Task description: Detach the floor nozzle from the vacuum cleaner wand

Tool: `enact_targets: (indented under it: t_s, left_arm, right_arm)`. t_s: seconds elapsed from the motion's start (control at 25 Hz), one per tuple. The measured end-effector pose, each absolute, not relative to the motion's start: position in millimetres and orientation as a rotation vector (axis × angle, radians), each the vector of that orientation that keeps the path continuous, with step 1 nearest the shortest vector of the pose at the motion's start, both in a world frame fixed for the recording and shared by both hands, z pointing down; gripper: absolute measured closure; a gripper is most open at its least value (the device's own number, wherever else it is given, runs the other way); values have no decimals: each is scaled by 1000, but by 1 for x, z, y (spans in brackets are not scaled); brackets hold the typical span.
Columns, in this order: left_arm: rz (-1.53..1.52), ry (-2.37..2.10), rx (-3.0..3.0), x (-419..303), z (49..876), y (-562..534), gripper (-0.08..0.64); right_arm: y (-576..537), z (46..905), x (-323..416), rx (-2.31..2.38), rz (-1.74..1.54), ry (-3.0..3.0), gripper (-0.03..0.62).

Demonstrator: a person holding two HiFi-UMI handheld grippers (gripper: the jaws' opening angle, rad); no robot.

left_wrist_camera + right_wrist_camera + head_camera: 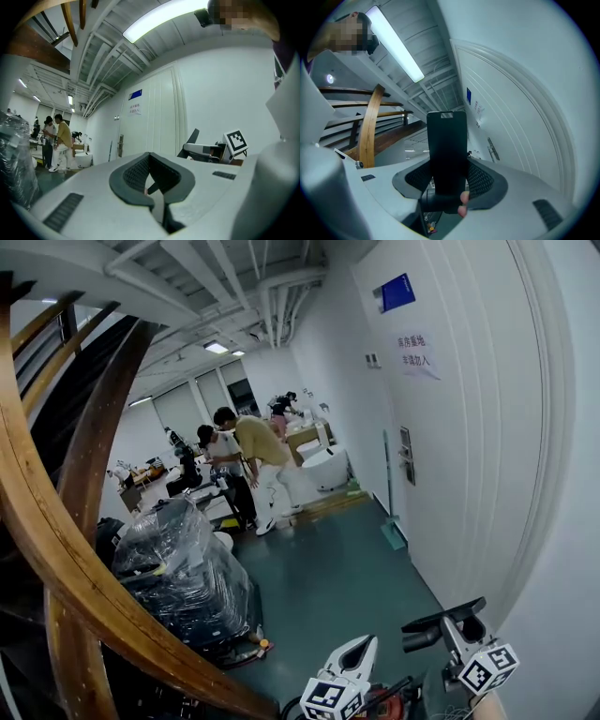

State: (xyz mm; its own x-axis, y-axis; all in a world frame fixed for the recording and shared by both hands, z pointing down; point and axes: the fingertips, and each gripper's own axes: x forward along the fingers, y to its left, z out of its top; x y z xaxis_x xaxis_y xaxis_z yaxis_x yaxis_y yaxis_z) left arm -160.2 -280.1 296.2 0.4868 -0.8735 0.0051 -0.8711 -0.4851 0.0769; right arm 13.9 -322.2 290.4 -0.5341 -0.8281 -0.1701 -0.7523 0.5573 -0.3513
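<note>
Both grippers are raised and point out across the room. A flat black vacuum part [446, 150] stands upright between the pads of my right gripper [447, 180], which is shut on it. In the head view this black part [433, 626] sticks out to the left of the right gripper [452, 626] at the bottom right. The left gripper view catches the same black part [193, 138] at its right. My left gripper [152, 187] is shut with nothing seen in it, at the bottom centre of the head view [359, 652]. A red and black piece [386, 701] shows below the grippers.
A curved wooden stair rail [56, 549] fills the left. A plastic-wrapped machine [183, 568] stands on the green floor. Two people [248, 451] bend over further back, near a white fixture [326, 468]. A mop [389, 493] leans against the white wall [469, 427] on the right.
</note>
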Motion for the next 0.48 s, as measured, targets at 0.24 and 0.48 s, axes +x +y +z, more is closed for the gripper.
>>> enact_targets:
  t_s: [0.24,0.48]
  left_arm:
    - [-33,-1579,2651,-166,285,-275,555]
    - [-23,-1587,2676,-170,283,-276,555]
  right_arm:
    - [-322,280,10,-1284,-319,2467,364]
    - [-325,279,2,-1256,-311,2478,365]
